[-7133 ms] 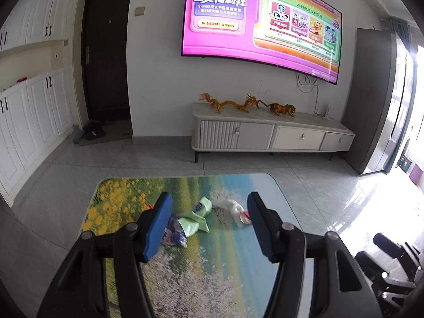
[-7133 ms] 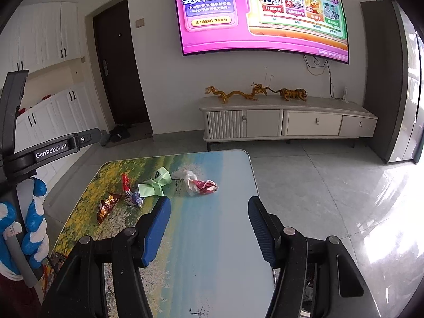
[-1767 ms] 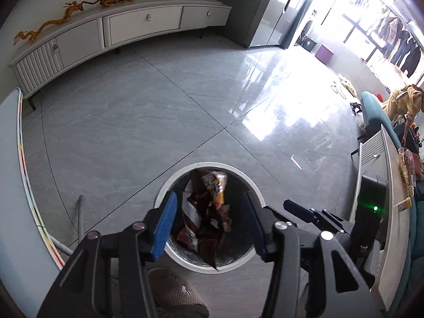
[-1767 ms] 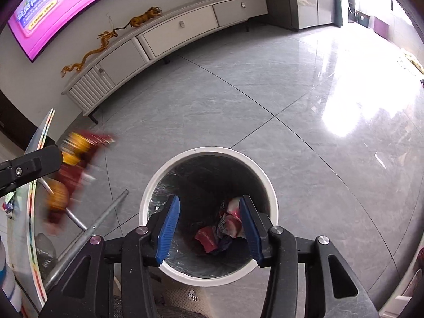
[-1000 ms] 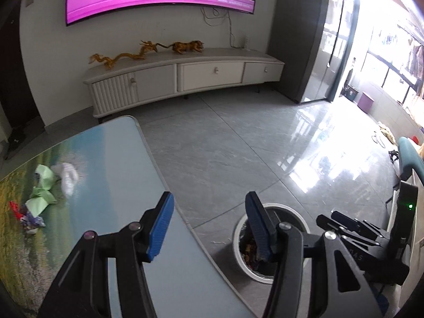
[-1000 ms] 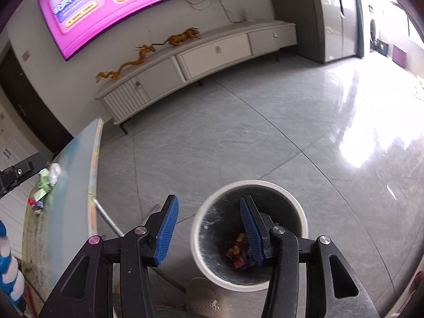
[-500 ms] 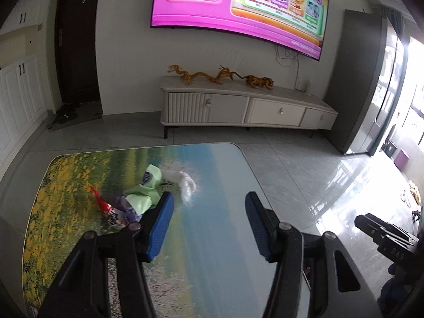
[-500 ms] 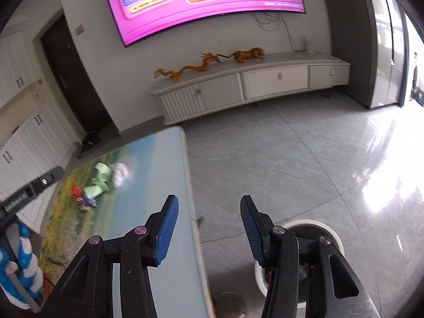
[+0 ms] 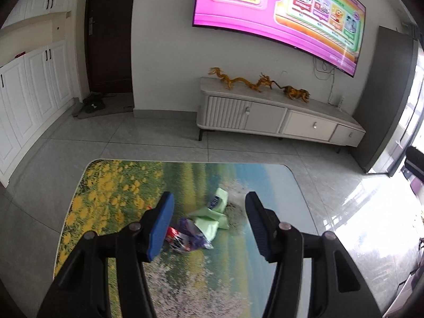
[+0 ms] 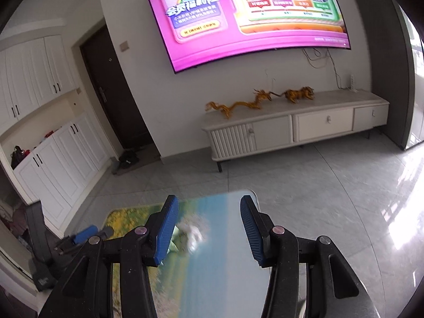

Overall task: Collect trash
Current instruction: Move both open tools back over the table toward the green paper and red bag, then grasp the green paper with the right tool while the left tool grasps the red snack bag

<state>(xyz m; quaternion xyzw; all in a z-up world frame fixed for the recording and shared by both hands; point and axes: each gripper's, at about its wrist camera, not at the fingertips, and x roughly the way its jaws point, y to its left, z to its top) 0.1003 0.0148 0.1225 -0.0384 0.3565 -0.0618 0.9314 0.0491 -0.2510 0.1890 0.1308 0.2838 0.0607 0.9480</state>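
- White cabinet doors (image 9: 31,90) line the left wall, with a dark entrance door (image 9: 110,31) beyond them and shoes (image 9: 92,102) on the floor at its foot
- Printed with yellow flowers at its left edge and blue water toward its right edge, the surface (image 9: 111,193) carries all the trash in its middle part
- left tool (image 9: 208,224) hovers above the near half of the surface, released, its blue pads (image 9: 161,225) wide apart with nothing between them
- purple wrapper (image 9: 189,239) lies just right of the left pad, a red scrap (image 9: 172,232) touching its left side and partly hidden by that pad
- green wrapper (image 9: 212,217) lies touching the purple one on its far right side, crumpled, with a small dark label on its far flap
- white crumpled paper (image 10: 194,234) shows blurred in the right wrist view, just right of the green wrapper
- right tool (image 10: 208,232) is also released and holds nothing, hanging above the right part of the surface near its far edge
- Along the far wall stands a pale TV cabinet (image 9: 278,118) with golden dragon figures (image 9: 254,83) on top, below a large pink television (image 9: 278,13)
- Glossy grey floor tiles (image 10: 357,198) reflect bright light at the right
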